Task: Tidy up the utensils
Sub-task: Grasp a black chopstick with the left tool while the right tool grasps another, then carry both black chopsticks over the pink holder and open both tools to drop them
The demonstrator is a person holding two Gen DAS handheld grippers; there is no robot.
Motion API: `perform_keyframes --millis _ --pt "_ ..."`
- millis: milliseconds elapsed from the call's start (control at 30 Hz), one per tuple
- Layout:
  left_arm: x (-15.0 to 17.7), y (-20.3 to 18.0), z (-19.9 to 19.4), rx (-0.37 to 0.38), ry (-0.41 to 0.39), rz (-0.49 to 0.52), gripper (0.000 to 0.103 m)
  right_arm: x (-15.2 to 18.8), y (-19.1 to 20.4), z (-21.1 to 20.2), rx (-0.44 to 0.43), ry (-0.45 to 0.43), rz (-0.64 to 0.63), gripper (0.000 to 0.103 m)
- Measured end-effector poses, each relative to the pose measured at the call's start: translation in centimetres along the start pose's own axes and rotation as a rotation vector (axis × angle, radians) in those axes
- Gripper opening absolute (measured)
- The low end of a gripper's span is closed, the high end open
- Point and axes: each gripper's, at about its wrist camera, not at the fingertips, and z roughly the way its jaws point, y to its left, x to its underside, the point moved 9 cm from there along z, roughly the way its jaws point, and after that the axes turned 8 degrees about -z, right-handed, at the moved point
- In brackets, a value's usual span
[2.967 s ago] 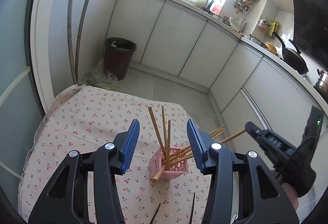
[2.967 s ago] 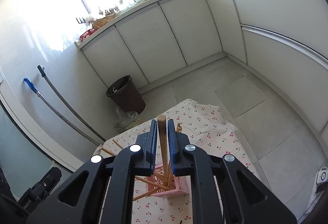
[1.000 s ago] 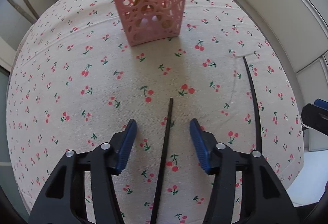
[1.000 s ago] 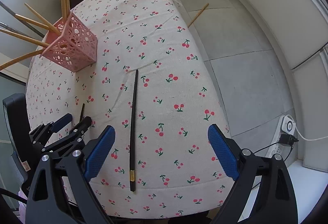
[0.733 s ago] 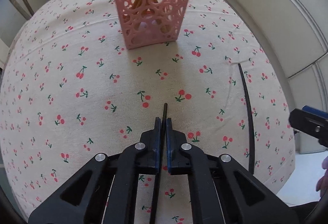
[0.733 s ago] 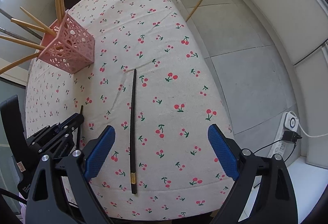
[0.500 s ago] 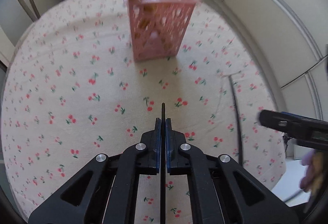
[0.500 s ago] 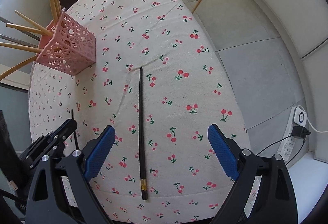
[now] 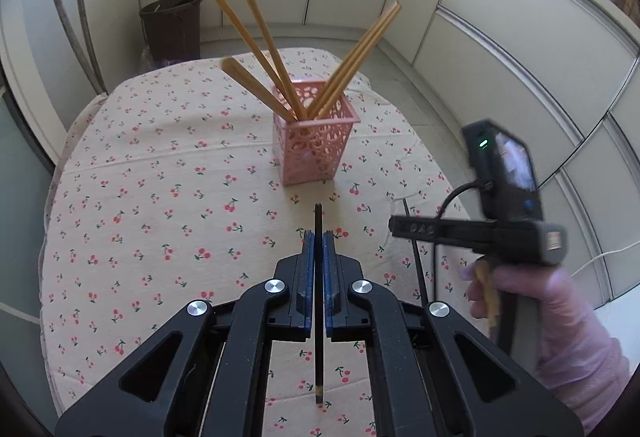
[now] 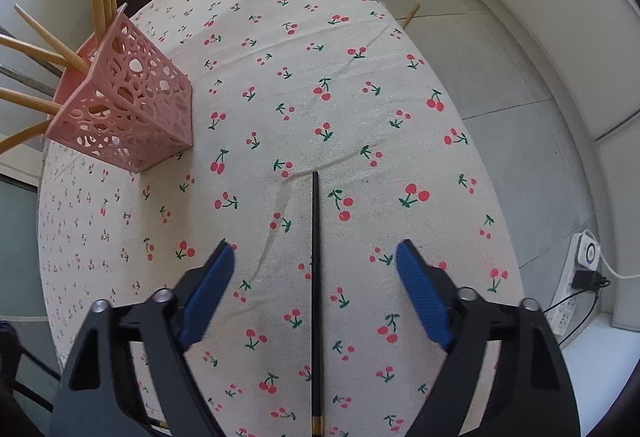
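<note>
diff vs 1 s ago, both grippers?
The left gripper shut on one black chopstick and lifted it off the tablecloth. The right gripper moved over the second black chopstick, jaws closing, not yet touching it. The pink basket and its wooden chopsticks stayed put.

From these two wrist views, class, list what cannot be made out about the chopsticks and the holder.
- Left wrist: held black chopstick, its middle hidden between the left gripper pads.
- Right wrist: lying black chopstick, butt end cut off by the bottom edge.
- Both views: pink holder, its bottom hidden by its walls.
</note>
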Motion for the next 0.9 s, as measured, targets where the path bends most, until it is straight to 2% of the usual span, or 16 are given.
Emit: perform_keyframes --millis 33,67,133,200,433,900 --pt "-0.2 0.2 -0.4 0.001 -0.011 -0.003 0.003 0.1 0.1 0.5 0.010 0.012 -0.010 0.057" --pt "-0.4 0.3 -0.8 0.003 -0.020 -0.007 0.003 -0.1 0.3 0.5 0.040 -0.016 -0.031 0.046" --pt "-0.8 0.7 -0.9 0.005 -0.036 -0.015 0.003 -0.3 0.8 0.6 0.081 -0.034 -0.073 0.034" --pt "-1.0 0.9 -1.0 0.004 -0.042 -0.019 0.003 -0.4 1.1 0.5 0.085 -0.045 -0.089 0.005" --pt "-1.4 0.9 -1.5 0.013 -0.058 -0.026 0.003 -0.5 2.1 -1.7 -0.001 -0.095 -0.076 0.005" --pt "-3.3 0.6 -5.7 0.041 -0.181 -0.040 0.003 0.0 4.6 -14.8 -0.114 -0.354 -0.134 0.005"
